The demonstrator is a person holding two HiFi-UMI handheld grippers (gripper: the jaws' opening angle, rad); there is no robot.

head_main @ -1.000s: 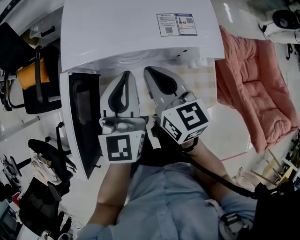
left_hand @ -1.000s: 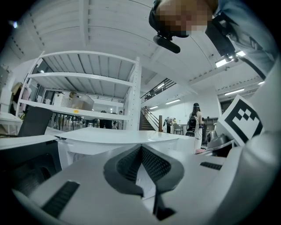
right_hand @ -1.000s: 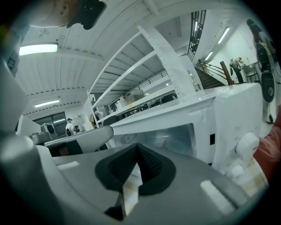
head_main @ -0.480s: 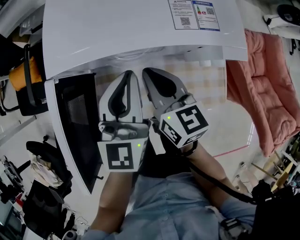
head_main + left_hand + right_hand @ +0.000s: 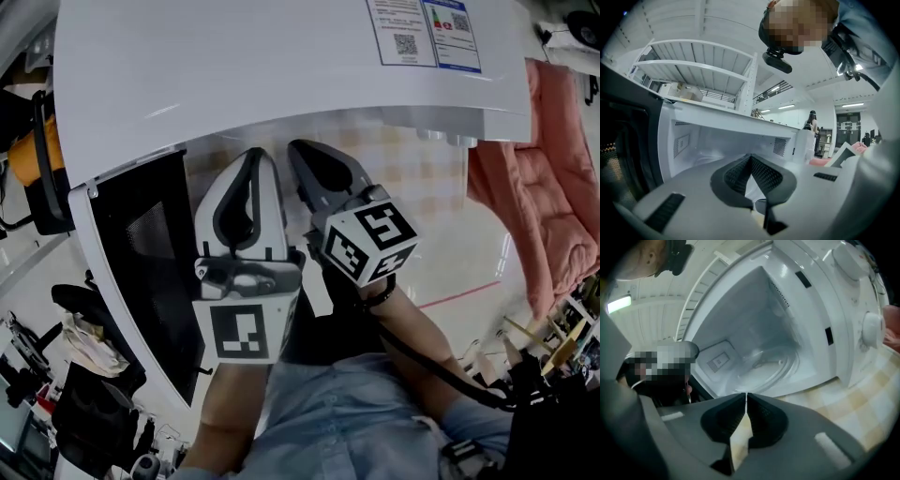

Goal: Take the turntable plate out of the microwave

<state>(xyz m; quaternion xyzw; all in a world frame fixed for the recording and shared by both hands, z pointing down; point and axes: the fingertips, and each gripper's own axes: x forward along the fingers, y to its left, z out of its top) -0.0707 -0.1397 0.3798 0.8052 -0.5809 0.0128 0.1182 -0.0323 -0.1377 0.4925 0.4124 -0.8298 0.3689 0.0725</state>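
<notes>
— Where was the plate (image 5: 764,364)?

— Inside the microwave (image 5: 281,75), flat on its floor, straight ahead of the right tongs (image 5: 746,397). It was round, so it had no long axis. The left tongs (image 5: 750,158) faced the cavity too, but the right seemed nearer.

— And the jaws?

— Both pairs were together and empty. Compared with a second before, both tongs had sunk toward the opening.

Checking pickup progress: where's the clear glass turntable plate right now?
Right gripper view: the clear glass turntable plate lies on the cavity floor of the white microwave, inside the open door, just ahead of the right gripper.
</notes>
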